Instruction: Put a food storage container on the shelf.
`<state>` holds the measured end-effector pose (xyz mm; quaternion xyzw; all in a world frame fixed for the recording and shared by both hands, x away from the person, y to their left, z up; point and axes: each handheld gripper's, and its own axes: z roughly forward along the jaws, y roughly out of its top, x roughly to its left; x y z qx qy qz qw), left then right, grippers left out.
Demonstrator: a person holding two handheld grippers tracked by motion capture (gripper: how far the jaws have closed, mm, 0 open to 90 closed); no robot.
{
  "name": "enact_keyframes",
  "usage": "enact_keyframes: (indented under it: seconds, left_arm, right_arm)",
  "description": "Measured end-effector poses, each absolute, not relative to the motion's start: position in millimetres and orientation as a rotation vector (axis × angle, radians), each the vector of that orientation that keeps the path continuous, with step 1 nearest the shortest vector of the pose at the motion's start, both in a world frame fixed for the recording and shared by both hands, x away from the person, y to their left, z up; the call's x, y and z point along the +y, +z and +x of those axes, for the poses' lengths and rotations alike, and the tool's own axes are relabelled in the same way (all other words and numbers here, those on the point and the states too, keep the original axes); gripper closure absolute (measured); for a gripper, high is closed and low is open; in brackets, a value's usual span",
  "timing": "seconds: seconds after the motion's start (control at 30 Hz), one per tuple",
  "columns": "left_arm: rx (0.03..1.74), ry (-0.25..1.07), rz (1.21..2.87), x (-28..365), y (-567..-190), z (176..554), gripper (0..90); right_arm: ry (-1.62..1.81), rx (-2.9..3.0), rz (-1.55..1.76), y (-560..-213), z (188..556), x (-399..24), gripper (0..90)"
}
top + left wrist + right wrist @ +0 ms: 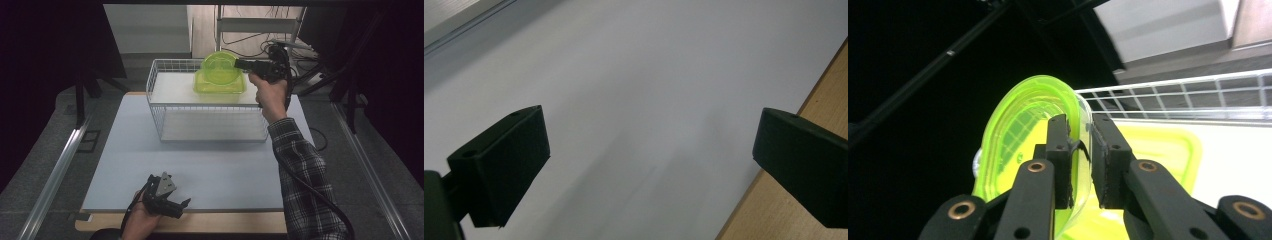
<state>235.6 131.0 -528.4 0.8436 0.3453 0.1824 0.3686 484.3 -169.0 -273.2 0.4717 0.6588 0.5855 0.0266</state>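
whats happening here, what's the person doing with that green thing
A person is working at a table with a tool in each hand. The right tool is shut on the rim of a round green bowl, held tilted on edge above a squarish green container in the white wire basket. The left tool rests open and idle near the front edge of the table.

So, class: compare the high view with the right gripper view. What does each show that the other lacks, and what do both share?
High view alone: the left tool resting open at the table's near edge, the checked sleeve, and the whole wire basket.

Right gripper view alone: the jaws closed on the round green bowl's rim.

Both: the right tool, that bowl, the green tray beneath, the basket's wires.
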Motion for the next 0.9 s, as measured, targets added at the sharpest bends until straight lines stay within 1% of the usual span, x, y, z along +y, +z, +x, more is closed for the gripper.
enact_keyframes:
  seconds: [0.1, 0.27, 0.4, 0.67, 0.73, 0.8, 0.9]
  left_arm:
    - [0.885, 0.466, 2.165, 131, -528, 236, 1.6]
    - [0.884, 0.463, 2.165, 131, -528, 236, 1.6]
    - [0.881, 0.462, 2.167, 131, -529, 236, 1.6]
    - [0.880, 0.457, 2.170, 131, -529, 236, 1.6]
    - [0.879, 0.460, 2.170, 131, -529, 236, 1.6]
    - [0.880, 0.459, 2.169, 131, -529, 235, 1.6]
    - [0.881, 0.458, 2.167, 131, -529, 235, 1.6]
  right_arm:
    - [1.763, 2.031, 1.445, -272, 484, -165, 71.9]
    - [1.748, 2.031, 1.434, -271, 487, -163, 70.5]
    - [1.668, 2.035, 1.411, -270, 488, -160, 68.6]
    - [1.670, 2.034, 1.426, -275, 492, -159, 66.6]
    - [1.673, 2.037, 1.421, -276, 492, -159, 63.0]
    - [1.674, 2.040, 1.408, -276, 491, -158, 57.5]
    - [1.693, 2.066, 1.377, -275, 490, -158, 45.1]
